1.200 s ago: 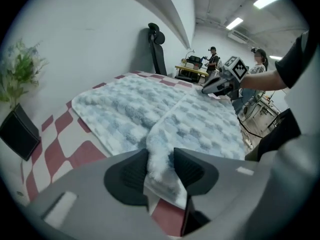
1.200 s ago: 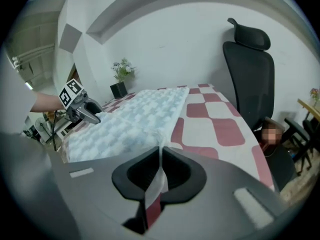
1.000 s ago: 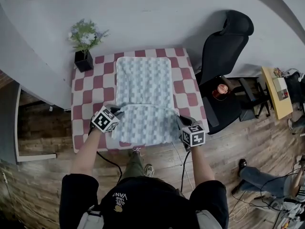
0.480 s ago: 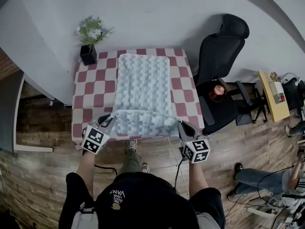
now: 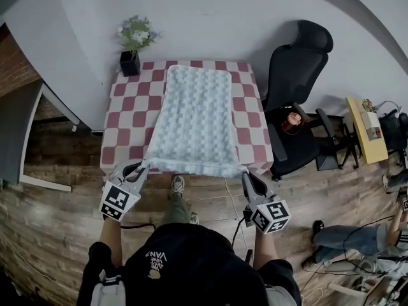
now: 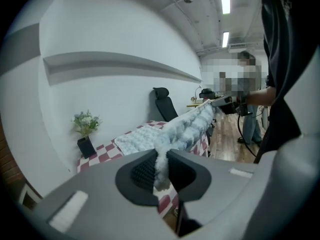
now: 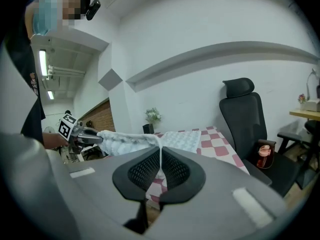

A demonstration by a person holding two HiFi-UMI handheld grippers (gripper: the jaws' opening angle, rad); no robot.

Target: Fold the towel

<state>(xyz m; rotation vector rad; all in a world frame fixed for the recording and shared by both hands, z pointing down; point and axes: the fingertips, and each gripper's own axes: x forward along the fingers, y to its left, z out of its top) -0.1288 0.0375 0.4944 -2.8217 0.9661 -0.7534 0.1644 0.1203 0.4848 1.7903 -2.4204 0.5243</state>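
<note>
Head view had the towel [image 5: 194, 116] lying lengthwise down the checkered table [image 5: 127, 123], its near edge pulled taut past the table's front between my two grippers. My left gripper [image 5: 144, 166] had just been closing and pinched the fluffy near-left corner, while my right gripper [image 5: 245, 173] sat clamped on the near-right corner. Further out, a potted plant [image 5: 135, 43] stood on the table's far-left corner and a black office chair [image 5: 299, 69] beside its right edge.
</note>
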